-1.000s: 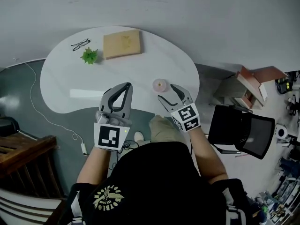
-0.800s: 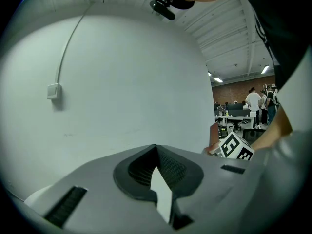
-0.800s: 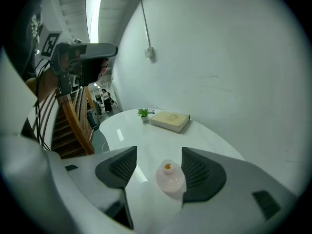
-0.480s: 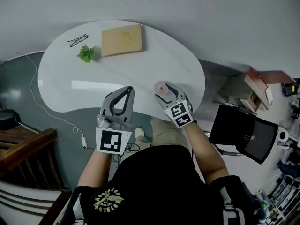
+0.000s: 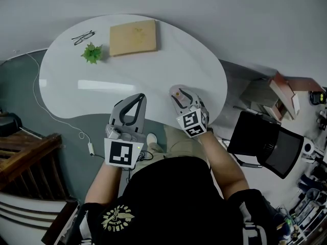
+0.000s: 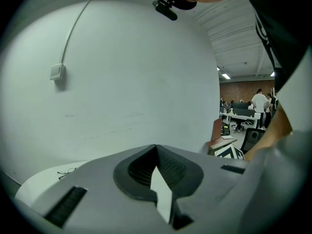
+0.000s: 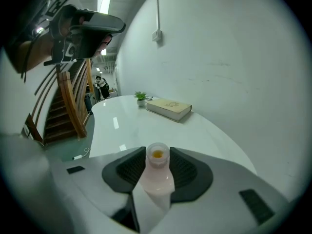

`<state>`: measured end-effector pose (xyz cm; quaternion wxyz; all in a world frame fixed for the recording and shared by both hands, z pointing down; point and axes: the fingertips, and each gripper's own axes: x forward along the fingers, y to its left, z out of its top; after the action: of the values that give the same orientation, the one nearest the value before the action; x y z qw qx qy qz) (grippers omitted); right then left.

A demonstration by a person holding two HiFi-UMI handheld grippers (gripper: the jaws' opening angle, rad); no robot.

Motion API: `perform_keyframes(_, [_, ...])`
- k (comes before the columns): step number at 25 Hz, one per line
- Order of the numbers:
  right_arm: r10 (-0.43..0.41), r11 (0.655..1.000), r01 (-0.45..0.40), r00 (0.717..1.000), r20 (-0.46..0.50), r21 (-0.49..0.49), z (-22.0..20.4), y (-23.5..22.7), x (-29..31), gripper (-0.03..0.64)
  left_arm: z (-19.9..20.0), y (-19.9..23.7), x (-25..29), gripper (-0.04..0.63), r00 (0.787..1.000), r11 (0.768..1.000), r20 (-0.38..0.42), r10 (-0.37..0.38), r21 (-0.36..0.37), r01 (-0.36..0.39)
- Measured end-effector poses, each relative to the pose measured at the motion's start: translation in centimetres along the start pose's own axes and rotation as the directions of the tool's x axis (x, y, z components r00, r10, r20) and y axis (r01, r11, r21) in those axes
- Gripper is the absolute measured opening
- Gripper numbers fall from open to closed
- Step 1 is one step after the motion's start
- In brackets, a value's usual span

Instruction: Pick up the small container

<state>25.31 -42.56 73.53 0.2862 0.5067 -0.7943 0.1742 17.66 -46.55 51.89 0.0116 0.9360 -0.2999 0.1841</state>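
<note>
A white, rounded counter is set against a pale wall, with its middle left bare. A book and a small plant are kept by the far edge. The left claw is held pressed together over the near edge. The small container, near the right rim, is pinched by the right claw, whose jaws have just been closing.

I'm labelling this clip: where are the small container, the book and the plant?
small container (image 7: 157, 175), right gripper view, on its pink body below the rim.
book (image 5: 133, 37), head view, on the middle of its tan cover.
plant (image 5: 92, 52), head view, on its green leaves.
</note>
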Motion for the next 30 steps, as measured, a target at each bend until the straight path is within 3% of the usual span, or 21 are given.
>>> perform_keyframes(2, [-0.007, 1.000, 0.007, 1.000, 0.011, -0.001, 0.0, 0.2, -0.2, 0.156, 0.1, -0.1, 0.0, 0.009, 1.000, 1.000, 0.002, -0.001, 0.008, 0.001])
perform_keyframes(12, [0.026, 0.997, -0.028, 0.999, 0.037, 0.076, 2.6, 0.2, -3.9, 0.153, 2.2, 0.3, -1.7, 0.009, 1.000, 1.000, 0.012, 0.027, 0.006, -0.027])
perform_keyframes(30, [0.036, 0.999, -0.037, 0.998, 0.055, 0.025, 12.2, -1.0, -14.3, 0.153, 9.5, -0.5, -3.7, 0.009, 0.995, 0.996, 0.080, 0.066, 0.059, -0.071])
